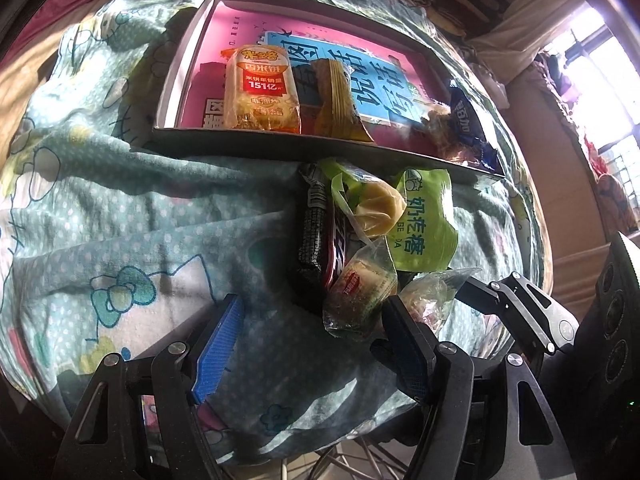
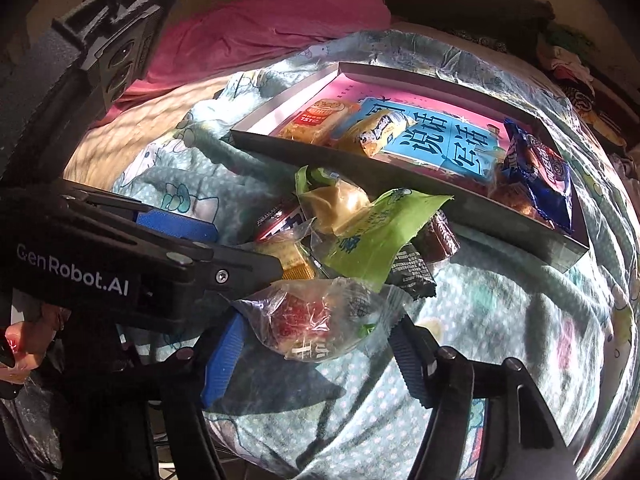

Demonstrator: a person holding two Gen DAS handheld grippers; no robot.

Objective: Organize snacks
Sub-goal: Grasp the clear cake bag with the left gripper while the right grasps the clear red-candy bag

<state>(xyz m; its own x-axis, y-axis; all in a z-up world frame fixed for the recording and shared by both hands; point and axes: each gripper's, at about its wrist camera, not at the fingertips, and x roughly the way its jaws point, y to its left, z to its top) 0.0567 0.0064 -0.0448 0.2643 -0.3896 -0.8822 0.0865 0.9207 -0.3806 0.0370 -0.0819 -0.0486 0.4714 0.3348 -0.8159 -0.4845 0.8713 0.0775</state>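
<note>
A loose pile of snacks lies on the teal cartoon-print sheet in front of a shallow tray. My right gripper straddles a clear packet with a red snack; both pads touch its wrapper, and it rests on the sheet. My left gripper stands open; a clear packet with an orange label lies against its right finger, well clear of the blue left pad. Green packets and a black-wrapped bar lie just beyond.
In the tray lie a rice cracker packet, a yellow packet and a blue biscuit packet. A pink blanket is bunched behind. The two grippers sit close side by side. A hand shows at the left edge.
</note>
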